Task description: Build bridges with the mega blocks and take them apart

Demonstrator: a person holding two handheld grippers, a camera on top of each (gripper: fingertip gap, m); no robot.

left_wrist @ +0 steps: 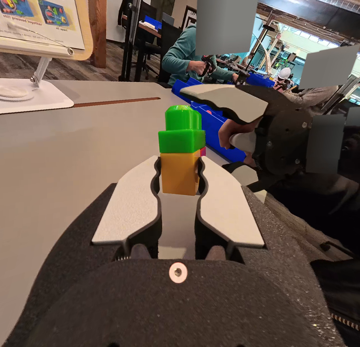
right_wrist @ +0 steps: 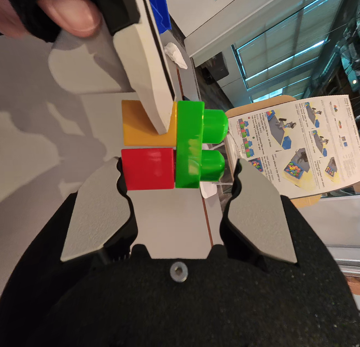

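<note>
A small bridge stands on the grey table point(left_wrist: 78, 142): a green two-stud block point(left_wrist: 182, 134) point(right_wrist: 190, 144) pressed across a yellow block point(left_wrist: 178, 173) point(right_wrist: 140, 134) and a red block point(right_wrist: 148, 170). My left gripper point(left_wrist: 179, 170) is shut on the yellow block, one finger on each side. One of its fingers point(right_wrist: 152, 84) shows in the right wrist view, lying over the yellow block. My right gripper point(right_wrist: 178, 162) is open and rolled on its side. Its tips straddle the red block's end of the bridge without touching. Its upper finger point(left_wrist: 224, 101) shows beside the green block.
A blue bin point(left_wrist: 214, 127) lies on the table just behind the bridge. An instruction sheet on a white stand point(left_wrist: 39, 16) point(right_wrist: 292, 142) is at the far left edge. A crumpled white tissue point(right_wrist: 175, 55) lies near the table's slot. A person in teal point(left_wrist: 181, 55) works at another table. My two grippers' fingertips are within a few centimetres of each other.
</note>
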